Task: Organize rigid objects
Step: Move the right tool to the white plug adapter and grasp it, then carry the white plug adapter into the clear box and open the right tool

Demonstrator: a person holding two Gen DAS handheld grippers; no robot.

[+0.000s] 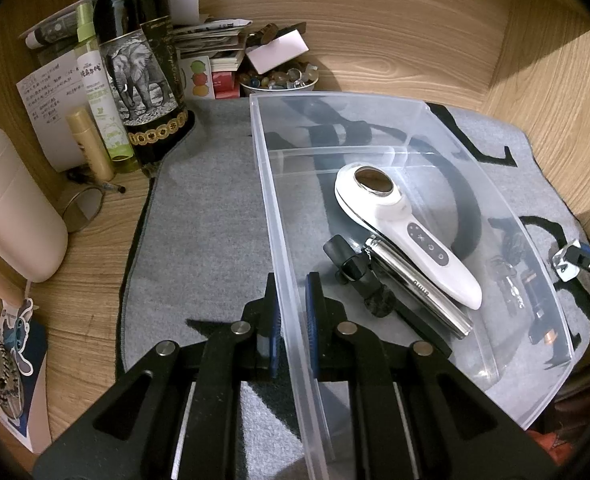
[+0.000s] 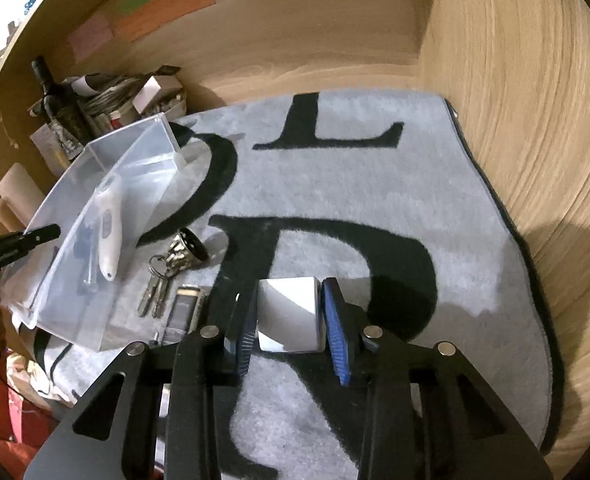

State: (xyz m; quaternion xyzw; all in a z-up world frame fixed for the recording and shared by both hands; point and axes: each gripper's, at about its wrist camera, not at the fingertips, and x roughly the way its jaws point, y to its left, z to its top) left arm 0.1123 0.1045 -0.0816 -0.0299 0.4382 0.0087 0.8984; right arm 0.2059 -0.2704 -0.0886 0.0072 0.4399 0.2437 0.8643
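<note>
The clear bin's (image 1: 291, 320) near wall is pinched between the left gripper's (image 1: 293, 312) fingers. A white cube (image 2: 289, 314) on the grey mat (image 2: 375, 184) is clamped by the right gripper's (image 2: 287, 320) fingers. At ten o'clock, keys (image 2: 157, 284) are seen. Large letters "L" and "D" are read; smaller labels stay illegible.

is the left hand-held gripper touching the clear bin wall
Touching. The left wrist view shows the left hand-held gripper with both pads clamped on the clear bin wall.
</note>
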